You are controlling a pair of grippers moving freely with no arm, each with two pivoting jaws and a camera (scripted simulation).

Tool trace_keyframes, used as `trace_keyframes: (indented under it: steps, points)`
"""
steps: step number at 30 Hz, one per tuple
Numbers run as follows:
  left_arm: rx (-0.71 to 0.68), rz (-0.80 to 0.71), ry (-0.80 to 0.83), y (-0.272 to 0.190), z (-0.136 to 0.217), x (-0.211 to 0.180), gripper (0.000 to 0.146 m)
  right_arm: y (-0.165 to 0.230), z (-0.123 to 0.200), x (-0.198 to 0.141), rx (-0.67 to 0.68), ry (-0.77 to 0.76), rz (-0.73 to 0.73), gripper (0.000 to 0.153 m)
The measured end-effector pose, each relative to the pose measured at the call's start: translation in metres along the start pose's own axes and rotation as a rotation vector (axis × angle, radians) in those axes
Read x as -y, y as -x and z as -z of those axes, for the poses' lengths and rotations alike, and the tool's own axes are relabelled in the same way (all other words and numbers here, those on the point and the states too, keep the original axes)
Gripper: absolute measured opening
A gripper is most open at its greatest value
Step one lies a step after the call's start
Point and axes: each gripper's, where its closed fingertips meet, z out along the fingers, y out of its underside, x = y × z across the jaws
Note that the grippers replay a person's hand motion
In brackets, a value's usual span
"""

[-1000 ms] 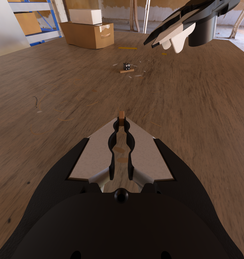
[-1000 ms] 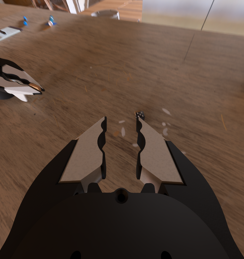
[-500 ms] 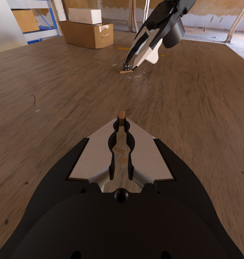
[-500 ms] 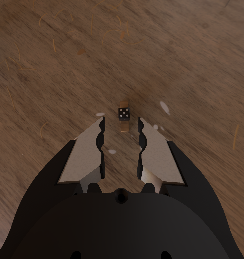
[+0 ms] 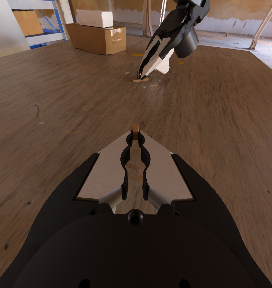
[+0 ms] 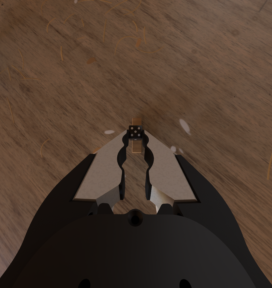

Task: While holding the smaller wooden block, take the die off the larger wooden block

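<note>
My left gripper (image 5: pixel 135 132) is shut on the smaller wooden block (image 5: pixel 135 131), which stands upright between its tips above the wooden floor. My right gripper (image 6: pixel 135 134) points steeply down and is shut on the black die with white pips (image 6: pixel 135 132). The die sits on the larger wooden block (image 6: pixel 136 146), a flat light strip lying on the floor. In the left wrist view the right gripper (image 5: pixel 141 75) shows far ahead, its tips around the die (image 5: pixel 138 74) on the larger block (image 5: pixel 140 80).
A brown cardboard box (image 5: pixel 99 39) with a white box (image 5: pixel 94 18) on top stands at the far left, beside a blue shelf frame (image 5: pixel 38 23). Wood shavings and pale flecks lie scattered on the floor (image 6: pixel 210 78).
My right gripper came down over the die and its fingers closed on it. The left gripper kept still with the smaller block.
</note>
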Motion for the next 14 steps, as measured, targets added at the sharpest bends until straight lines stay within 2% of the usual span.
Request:
trace_keyframes:
  steps: [5,8,11,14]
  points:
    - [0.003,-0.003,0.002,0.0,0.0,0.0,0.006,0.0,0.001,0.0,-0.025,0.007,0.027,0.016]
    - [0.005,-0.003,0.003,0.0,0.0,0.0,0.006,0.005,0.007,0.008,-0.004,-0.05,0.02,0.016]
    - [0.007,-0.003,0.003,0.0,0.0,0.0,0.006,0.024,0.021,0.034,0.055,-0.17,0.007,0.016]
    - [0.011,-0.002,0.004,0.0,0.0,0.0,0.006,0.066,0.039,0.073,0.184,-0.341,0.021,0.016]
